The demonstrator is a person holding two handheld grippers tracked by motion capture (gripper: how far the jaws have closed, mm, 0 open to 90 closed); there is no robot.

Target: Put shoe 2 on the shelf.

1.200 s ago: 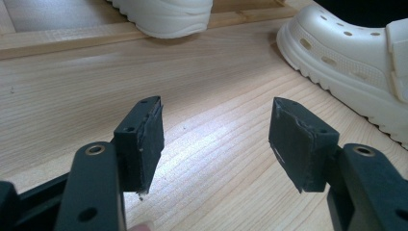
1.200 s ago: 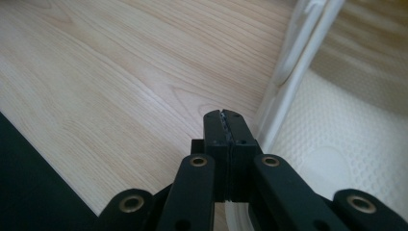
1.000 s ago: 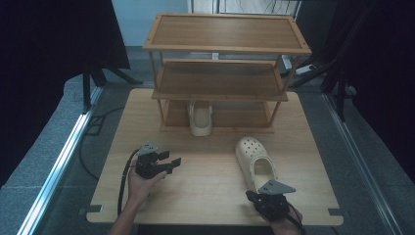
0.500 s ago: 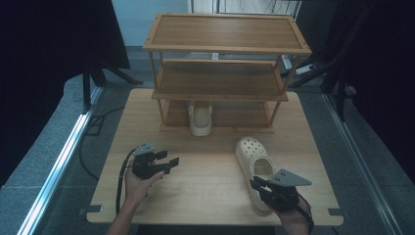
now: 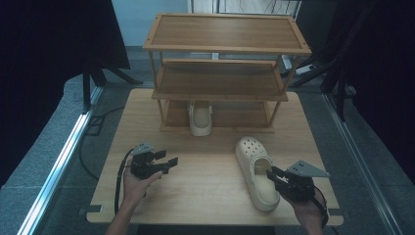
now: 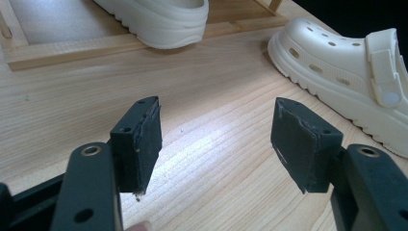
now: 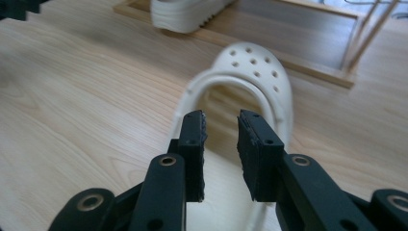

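High view looks down on the table [image 5: 205, 196]; both claw views, low and close, share the clog [image 6: 346, 72], slightly blurred.

matt cream foam clog [image 5: 256, 169], wood-grain table [image 5: 205, 181]

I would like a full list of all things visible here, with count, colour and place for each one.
clog on the table: 1, cream, right half of the table, toe toward the rack, heel near the right gripper.
clog in the rack: 1, cream, bottom shelf, heel sticking out toward the person.
shoe rack: 1, light wood, three shelves, far side of the table.
table: 1, light wood, centre.
left gripper: 1, black, left half of the table, jaws wide open, nothing between them.
right gripper: 1, black, above the heel of the clog on the table; jaws have just been opening, gripping nothing.
hands: 2, at the near edge, one on each gripper.
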